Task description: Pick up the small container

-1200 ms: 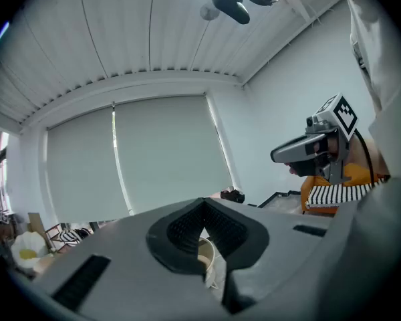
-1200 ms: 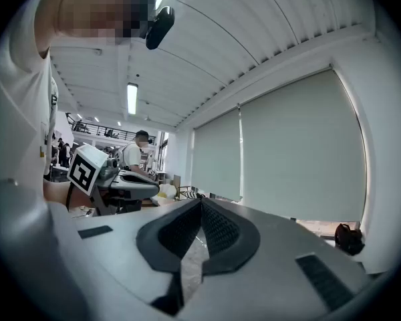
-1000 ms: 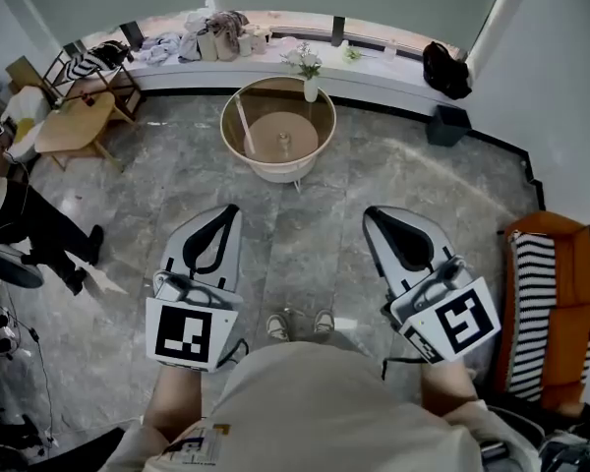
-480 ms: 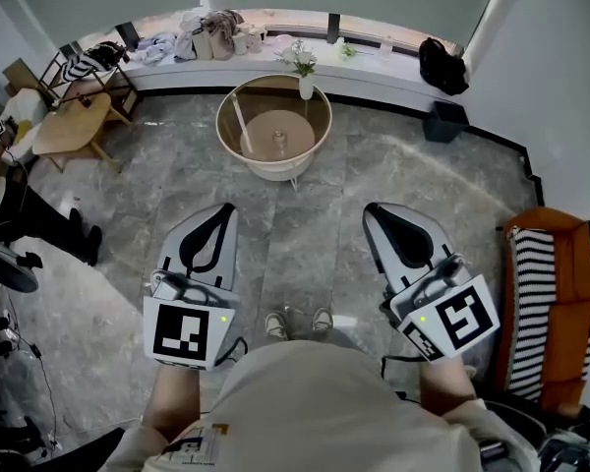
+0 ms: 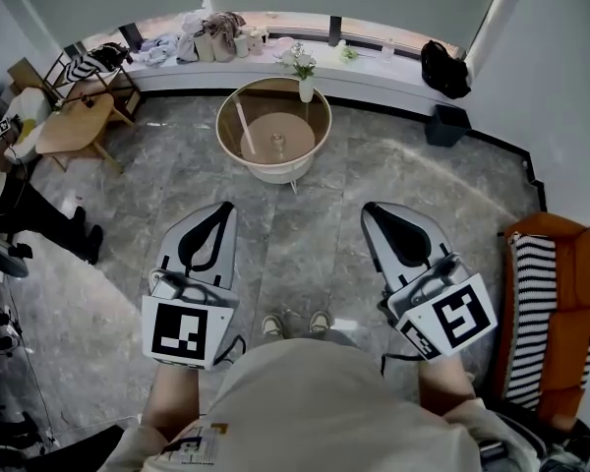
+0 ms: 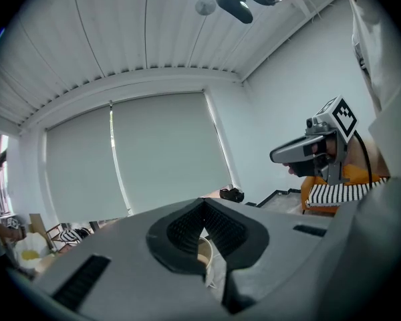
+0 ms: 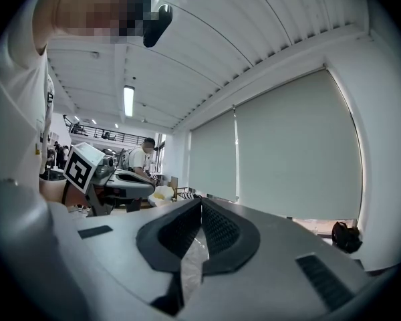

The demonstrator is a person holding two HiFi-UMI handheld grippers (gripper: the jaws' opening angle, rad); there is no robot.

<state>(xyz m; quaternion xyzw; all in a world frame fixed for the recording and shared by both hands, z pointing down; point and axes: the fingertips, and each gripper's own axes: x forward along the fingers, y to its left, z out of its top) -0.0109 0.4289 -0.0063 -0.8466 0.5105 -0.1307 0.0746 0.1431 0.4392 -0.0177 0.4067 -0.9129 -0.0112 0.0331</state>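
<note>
Head view: a person stands on a grey floor point(image 5: 305, 234) and holds both claws out, pointing at a round table.
Round table point(image 5: 300, 136): it stands straight ahead of the claws, well apart from both tips, with bare floor in between.
Left claw point(image 5: 225, 207): its jaws are pressed together with nothing in them. The table is ahead of it and a little to its right.
Right claw point(image 5: 372, 210): its jaws are pressed together too, and they are empty. The table is ahead of it and more to its left.
Vase point(image 5: 305, 88): it stands at the far edge of the table.
Small container point(image 5: 278, 144): this tiny thing near the middle of the table looks like it. It lies ahead, between the two claws' lines. The left claw seems a bit nearer. It is too small to tell its long side.
</note>
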